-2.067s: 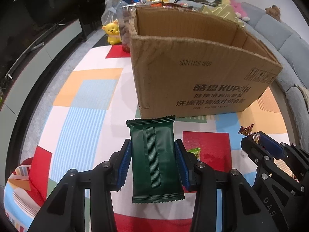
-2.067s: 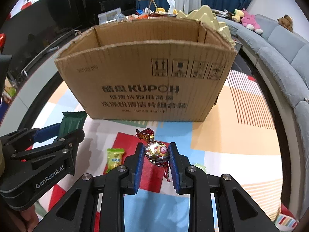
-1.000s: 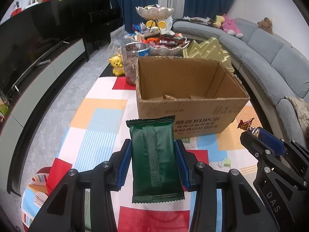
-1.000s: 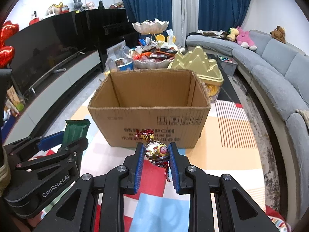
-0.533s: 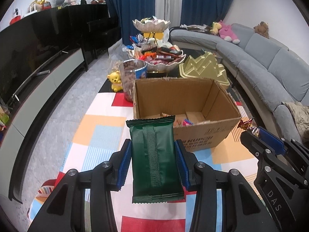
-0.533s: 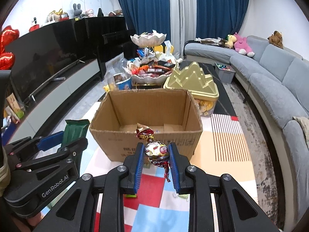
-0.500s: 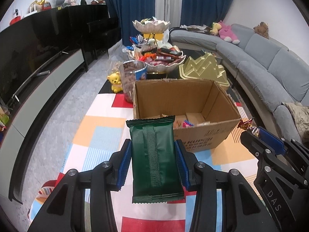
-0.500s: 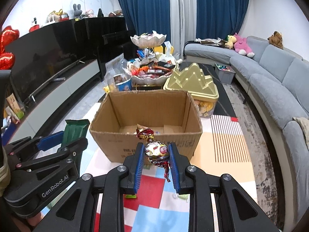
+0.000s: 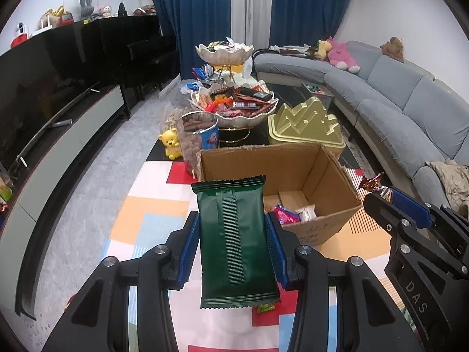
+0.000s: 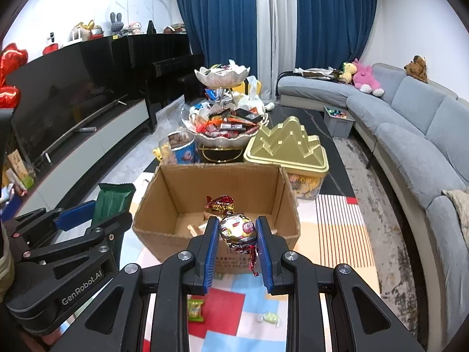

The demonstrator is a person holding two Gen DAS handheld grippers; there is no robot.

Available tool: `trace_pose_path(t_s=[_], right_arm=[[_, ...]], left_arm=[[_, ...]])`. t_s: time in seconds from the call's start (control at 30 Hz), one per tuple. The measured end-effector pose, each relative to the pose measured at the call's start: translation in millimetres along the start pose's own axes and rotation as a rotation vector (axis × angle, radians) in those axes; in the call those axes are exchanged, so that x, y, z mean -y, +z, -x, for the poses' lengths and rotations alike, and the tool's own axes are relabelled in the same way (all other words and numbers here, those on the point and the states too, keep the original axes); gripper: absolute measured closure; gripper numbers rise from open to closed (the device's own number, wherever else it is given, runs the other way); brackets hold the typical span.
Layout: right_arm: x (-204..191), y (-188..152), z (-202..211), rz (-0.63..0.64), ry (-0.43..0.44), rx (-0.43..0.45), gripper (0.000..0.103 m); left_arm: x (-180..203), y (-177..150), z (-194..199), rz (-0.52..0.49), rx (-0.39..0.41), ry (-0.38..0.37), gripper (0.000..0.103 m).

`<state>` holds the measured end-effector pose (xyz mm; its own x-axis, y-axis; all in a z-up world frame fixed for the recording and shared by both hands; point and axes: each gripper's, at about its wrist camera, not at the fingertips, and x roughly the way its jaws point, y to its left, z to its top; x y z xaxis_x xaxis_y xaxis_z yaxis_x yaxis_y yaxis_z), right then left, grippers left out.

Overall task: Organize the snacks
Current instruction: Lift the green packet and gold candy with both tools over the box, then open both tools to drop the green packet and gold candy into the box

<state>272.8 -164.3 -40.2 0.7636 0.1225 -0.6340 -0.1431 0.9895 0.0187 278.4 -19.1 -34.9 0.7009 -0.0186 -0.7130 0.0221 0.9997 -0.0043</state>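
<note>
Left gripper (image 9: 233, 242) pinches the green snack packet (image 9: 234, 239) across its width, seam side up, long axis pointing forward, so it can drop flat once over the opening. Right gripper (image 10: 237, 236) is clamped on the foil-wrapped candy (image 10: 239, 230) at its round body, twisted ends free above and below the pads. Both sit raised on the near side of the open cardboard box (image 10: 218, 179), left one off the box's near-left corner, right one roughly centred on the near wall; neither is over the opening yet, I'd say. Box flaps are open and a few snacks (image 9: 288, 212) already lie on its floor, so it reads as the collection bin. Two small candies (image 10: 195, 309) lie on the patchwork mat (image 9: 152, 220) near the grippers, likely next.
</note>
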Motion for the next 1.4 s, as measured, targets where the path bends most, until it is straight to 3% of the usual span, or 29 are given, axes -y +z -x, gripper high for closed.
trace_pose_path(t_s=[0.7,1.4], right_arm=[[6.8,32.1,-41.4,0.02,-0.008,-0.008,0.076],[17.4,31.9,-99.7,0.01,-0.002,-0.087,0.076]], left_arm=[[-0.3,41.6,-44.2,-0.003,-0.005,-0.017,0.059],[2.4,40.4,-102.3,0.0,-0.089,-0.039,0.059]])
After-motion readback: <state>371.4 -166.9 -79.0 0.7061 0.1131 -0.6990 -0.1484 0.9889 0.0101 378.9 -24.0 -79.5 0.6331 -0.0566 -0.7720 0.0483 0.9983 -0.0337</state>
